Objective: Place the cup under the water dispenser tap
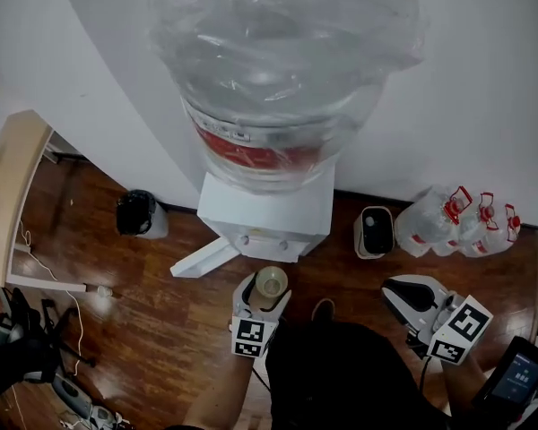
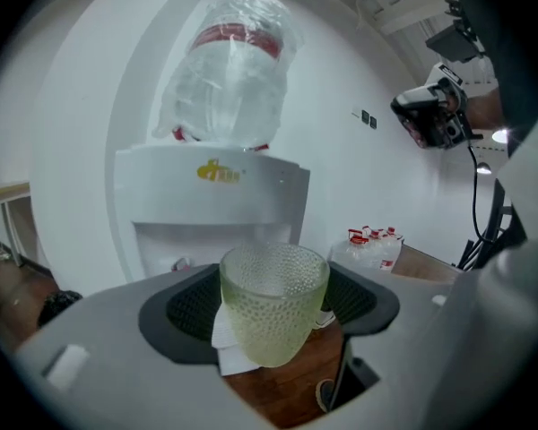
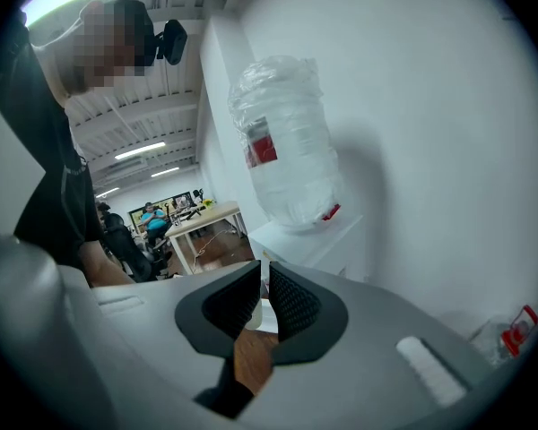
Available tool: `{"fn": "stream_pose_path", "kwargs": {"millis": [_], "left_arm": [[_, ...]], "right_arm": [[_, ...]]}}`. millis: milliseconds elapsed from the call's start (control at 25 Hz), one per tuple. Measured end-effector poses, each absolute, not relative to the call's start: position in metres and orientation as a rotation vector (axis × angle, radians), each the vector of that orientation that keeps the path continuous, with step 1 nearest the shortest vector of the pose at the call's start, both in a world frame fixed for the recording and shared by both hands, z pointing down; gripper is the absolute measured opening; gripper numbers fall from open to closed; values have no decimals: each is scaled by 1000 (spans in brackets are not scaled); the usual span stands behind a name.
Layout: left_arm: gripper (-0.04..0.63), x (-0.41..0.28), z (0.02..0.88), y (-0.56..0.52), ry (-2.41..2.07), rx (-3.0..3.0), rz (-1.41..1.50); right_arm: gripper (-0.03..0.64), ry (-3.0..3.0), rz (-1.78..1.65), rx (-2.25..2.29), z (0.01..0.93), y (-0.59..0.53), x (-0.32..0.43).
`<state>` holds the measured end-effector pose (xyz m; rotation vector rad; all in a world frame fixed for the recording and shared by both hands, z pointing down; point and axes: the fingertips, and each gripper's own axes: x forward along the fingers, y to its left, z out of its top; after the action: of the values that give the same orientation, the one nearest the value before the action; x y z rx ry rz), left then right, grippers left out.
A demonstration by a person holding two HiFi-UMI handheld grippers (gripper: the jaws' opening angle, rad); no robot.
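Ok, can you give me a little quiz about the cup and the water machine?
1. True or false: the left gripper holds the cup.
2. What sits on top of the water dispenser? A kettle; B big water bottle; C plant.
3. Is the cup set down in the dispenser yet?
Key: 1 true; 2 B; 3 no, it is held in front of it.

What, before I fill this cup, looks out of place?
A white panel juts askew from the water dispenser's base across the floor, perhaps its door. The glass cup stands upright in the left gripper; no spill shows.
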<state>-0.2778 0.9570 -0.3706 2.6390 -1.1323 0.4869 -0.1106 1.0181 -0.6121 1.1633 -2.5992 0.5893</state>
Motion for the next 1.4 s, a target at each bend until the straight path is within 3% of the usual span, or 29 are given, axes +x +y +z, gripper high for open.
{"fn": "stream_pose_path", "kwargs": {"millis": [560,1400], "left_arm": [[362,-243,-201,891,-1137,2611,567],[365,-226,-159,858,-1156,2739,436]], "right_arm": [[44,-2513,606,1149,-515,988,-81],[65,-2455,643,1119,-469,970,-80]]}}
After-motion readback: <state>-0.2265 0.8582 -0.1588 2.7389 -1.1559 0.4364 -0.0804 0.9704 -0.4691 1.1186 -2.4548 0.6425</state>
